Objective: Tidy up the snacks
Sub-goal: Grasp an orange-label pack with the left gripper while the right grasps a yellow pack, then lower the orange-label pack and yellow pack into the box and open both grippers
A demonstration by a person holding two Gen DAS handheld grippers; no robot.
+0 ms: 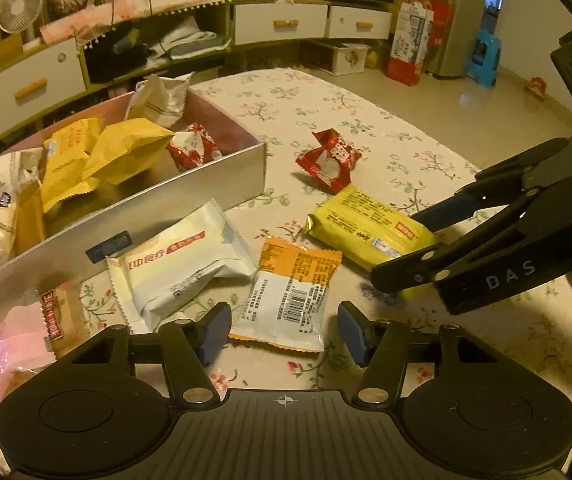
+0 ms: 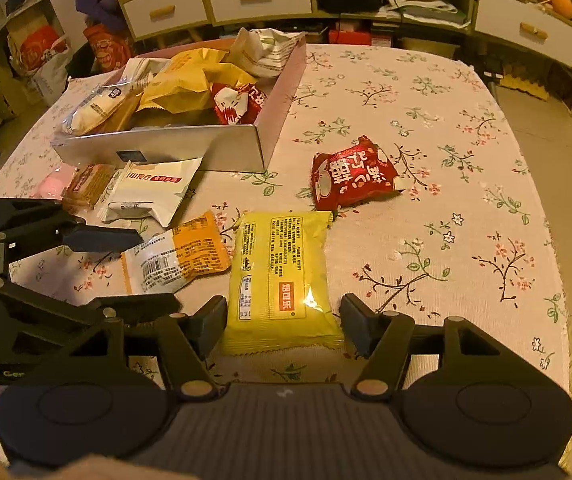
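Yellow packet (image 2: 282, 280) sits between my right gripper's (image 2: 284, 326) spread jaws, ready for pinching; my left gripper (image 1: 284, 334) straddles the orange packet (image 1: 290, 296), jaws apart.

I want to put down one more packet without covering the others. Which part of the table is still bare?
The widest bare stretch of the tablecloth lies right of the red packet and the yellow packet, out to the table's edge. It is crowded between the silver box and the hand-held grippers, where the white packet and the orange packet lie.
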